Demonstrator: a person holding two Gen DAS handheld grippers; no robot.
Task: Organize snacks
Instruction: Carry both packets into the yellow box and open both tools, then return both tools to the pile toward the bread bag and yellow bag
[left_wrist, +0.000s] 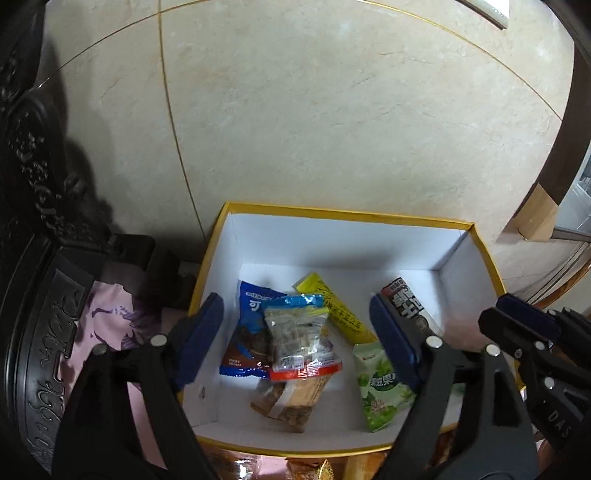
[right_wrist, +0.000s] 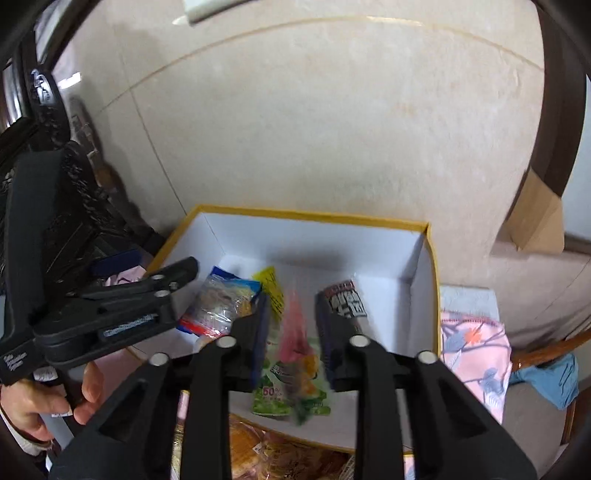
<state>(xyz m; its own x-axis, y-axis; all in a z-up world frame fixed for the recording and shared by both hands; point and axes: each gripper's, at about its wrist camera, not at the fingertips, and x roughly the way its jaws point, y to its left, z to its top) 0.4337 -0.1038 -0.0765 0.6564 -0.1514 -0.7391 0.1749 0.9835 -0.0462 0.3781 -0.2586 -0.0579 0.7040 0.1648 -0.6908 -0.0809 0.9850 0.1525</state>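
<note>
Two grippers hover over a yellow-rimmed box (left_wrist: 373, 215) of snack packets: left gripper (left_wrist: 295, 339) spread wide and empty; right gripper (right_wrist: 291, 339) parted around a blurred pink packet (right_wrist: 295, 328), ungripped.

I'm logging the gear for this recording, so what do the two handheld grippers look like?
Both the left gripper and the right gripper are matte black plastic with angular, cut-out arms, round silver pivot pins and dark blue finger pads. Small pale lettering marks the body. No cables are visible.

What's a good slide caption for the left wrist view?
Open left claw above a yellow-rimmed white cardboard box holding assorted wrapped snack packets.
</note>
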